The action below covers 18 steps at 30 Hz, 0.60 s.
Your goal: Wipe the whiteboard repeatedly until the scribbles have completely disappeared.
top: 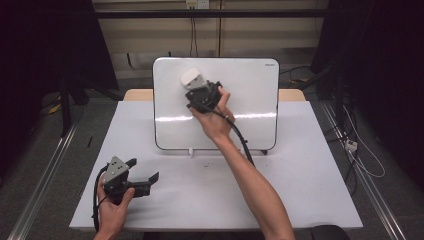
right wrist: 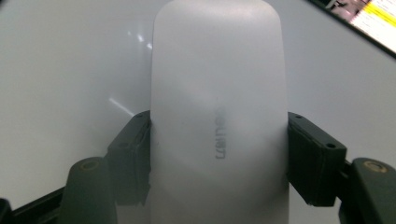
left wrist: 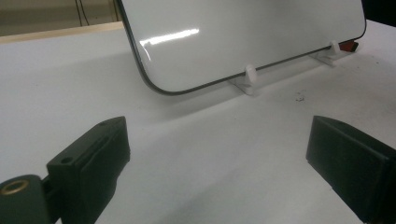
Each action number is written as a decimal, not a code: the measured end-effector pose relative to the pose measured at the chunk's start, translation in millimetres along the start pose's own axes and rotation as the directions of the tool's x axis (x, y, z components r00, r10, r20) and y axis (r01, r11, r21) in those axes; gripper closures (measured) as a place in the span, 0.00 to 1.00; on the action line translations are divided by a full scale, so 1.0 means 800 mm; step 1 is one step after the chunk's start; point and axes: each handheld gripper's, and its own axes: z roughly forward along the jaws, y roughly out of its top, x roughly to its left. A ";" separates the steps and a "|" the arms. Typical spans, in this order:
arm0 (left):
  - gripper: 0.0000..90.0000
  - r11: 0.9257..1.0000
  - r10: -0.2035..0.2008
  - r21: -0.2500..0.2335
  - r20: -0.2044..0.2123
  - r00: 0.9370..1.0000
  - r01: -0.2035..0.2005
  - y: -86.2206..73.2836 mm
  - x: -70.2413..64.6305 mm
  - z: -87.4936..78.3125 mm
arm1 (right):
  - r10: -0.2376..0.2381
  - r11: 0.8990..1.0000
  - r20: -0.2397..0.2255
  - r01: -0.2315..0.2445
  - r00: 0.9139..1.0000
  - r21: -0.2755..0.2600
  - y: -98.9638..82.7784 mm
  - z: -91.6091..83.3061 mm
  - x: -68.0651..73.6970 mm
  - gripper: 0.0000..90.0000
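The white, rounded plastic whiteboard eraser (right wrist: 218, 116) sits clamped between the two black jaws of the right gripper (right wrist: 218, 154), which press on its long sides about halfway along its length; its smooth domed back faces the camera in the right gripper view and carries faint embossed lettering that is too soft to read. In the high view the same eraser (top: 191, 78) sticks out past the front of the right gripper (top: 200, 90), up and to the left of the person's right hand (top: 216, 120), and lies against the face of the white, glossy, dark-rimmed whiteboard (top: 250, 100), in the board's upper left part. The board stands tilted back on small white plastic feet (left wrist: 250, 77) on the white table (top: 280, 190), just beyond the right forearm. The left gripper (top: 145, 172) rests low over the near left part of the table, held in the person's left hand (top: 114, 205), with a grey three-cornered plate on top. Its jaws stand wide apart with nothing between them, and in the left gripper view they point toward the board's lower rounded corner (left wrist: 154, 84), which lies well ahead of them across bare tabletop. A black cable trails from each gripper.
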 end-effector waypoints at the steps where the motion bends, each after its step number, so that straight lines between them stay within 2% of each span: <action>1: 0.06 1.000 0.000 -0.001 -0.002 1.000 0.000 0.000 0.000 0.000 | 0.029 1.000 0.013 -0.029 0.999 -0.001 -0.004 -0.002 -0.014 0.35; 3: 0.06 1.000 0.000 0.003 0.000 1.000 0.000 0.000 0.000 0.000 | 0.079 0.997 0.051 -0.079 0.996 0.002 -0.013 -0.006 -0.043 0.35; 6: 0.06 1.000 0.006 0.007 -0.001 1.000 -0.006 0.000 0.000 0.001 | 0.148 0.989 0.091 -0.148 0.985 -0.008 -0.032 -0.015 -0.080 0.35; 7: 0.06 1.000 0.012 0.013 0.001 1.000 -0.012 0.001 0.000 0.001 | 0.171 0.985 0.097 -0.170 0.981 -0.011 -0.038 -0.017 -0.089 0.35; 9: 0.06 1.000 0.017 0.018 -0.002 1.000 -0.017 0.001 0.001 0.002 | 0.179 0.984 0.107 -0.178 0.978 -0.016 -0.047 -0.021 -0.097 0.35; 12: 0.06 1.000 0.010 0.016 -0.002 1.000 -0.010 0.001 -0.001 0.004 | 0.177 0.984 0.123 -0.175 0.977 -0.023 -0.048 -0.023 -0.091 0.35; 13: 0.06 1.000 0.010 0.013 -0.002 1.000 -0.010 0.001 -0.001 0.004 | 0.184 0.983 0.113 -0.182 0.977 -0.022 -0.048 -0.021 -0.089 0.35; 15: 0.06 1.000 0.016 0.018 -0.001 1.000 -0.015 0.002 -0.001 0.004 | 0.165 0.986 0.105 -0.164 0.981 -0.020 -0.048 -0.018 -0.076 0.35; 18: 0.06 1.000 0.017 0.019 0.001 1.000 -0.017 0.002 -0.001 0.005 | 0.111 0.994 0.083 -0.109 0.990 -0.026 -0.043 -0.015 -0.046 0.35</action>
